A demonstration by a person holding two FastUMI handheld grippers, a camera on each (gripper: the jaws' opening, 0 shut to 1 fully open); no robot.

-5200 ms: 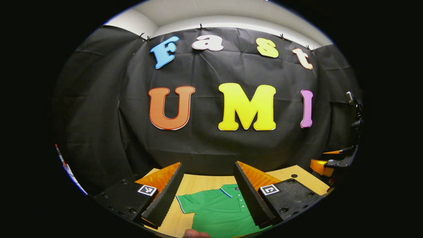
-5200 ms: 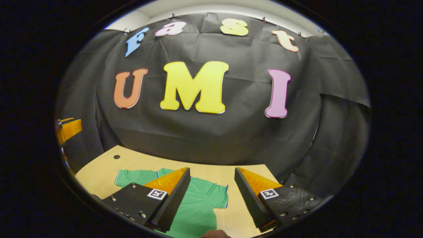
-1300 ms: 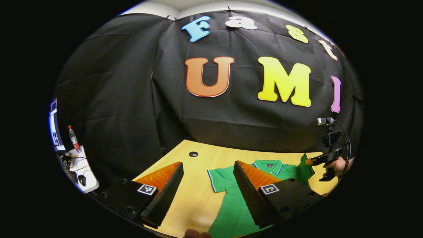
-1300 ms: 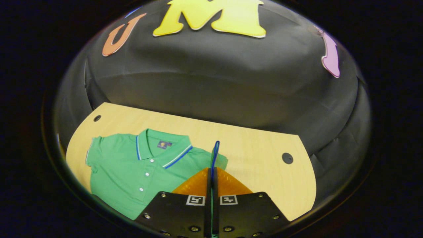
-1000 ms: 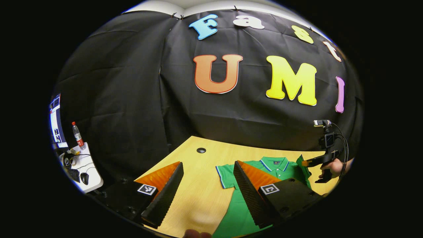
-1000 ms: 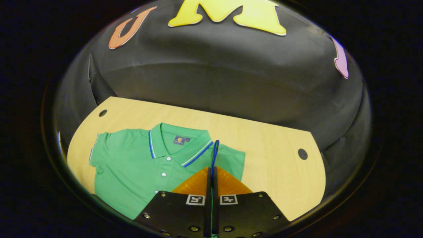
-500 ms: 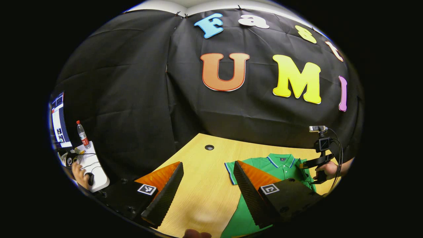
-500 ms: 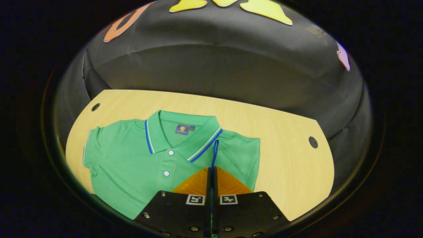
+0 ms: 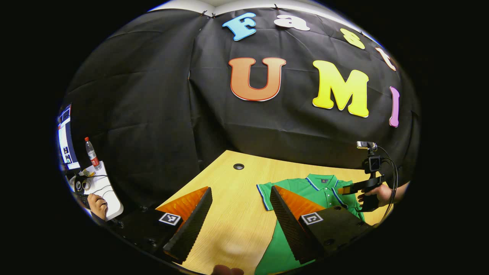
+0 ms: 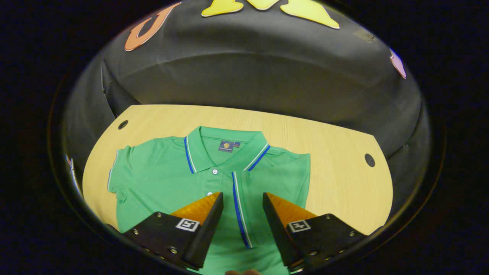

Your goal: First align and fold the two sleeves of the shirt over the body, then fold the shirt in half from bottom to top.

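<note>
Left gripper view: low over bench left end, facing back wall. Right gripper view: near, tilted down over shirt. Shared: bench, shirt.

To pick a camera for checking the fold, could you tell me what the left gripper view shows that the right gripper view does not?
Left gripper view: a white side desk with a clear plastic bottle, a hand at its edge, and the right gripper held over the green polo shirt. Right gripper view: one sleeve folded over the shirt's body, its striped hem between that gripper's open jaws, and the collar buttons. Both: the shirt on the light wooden table.
</note>
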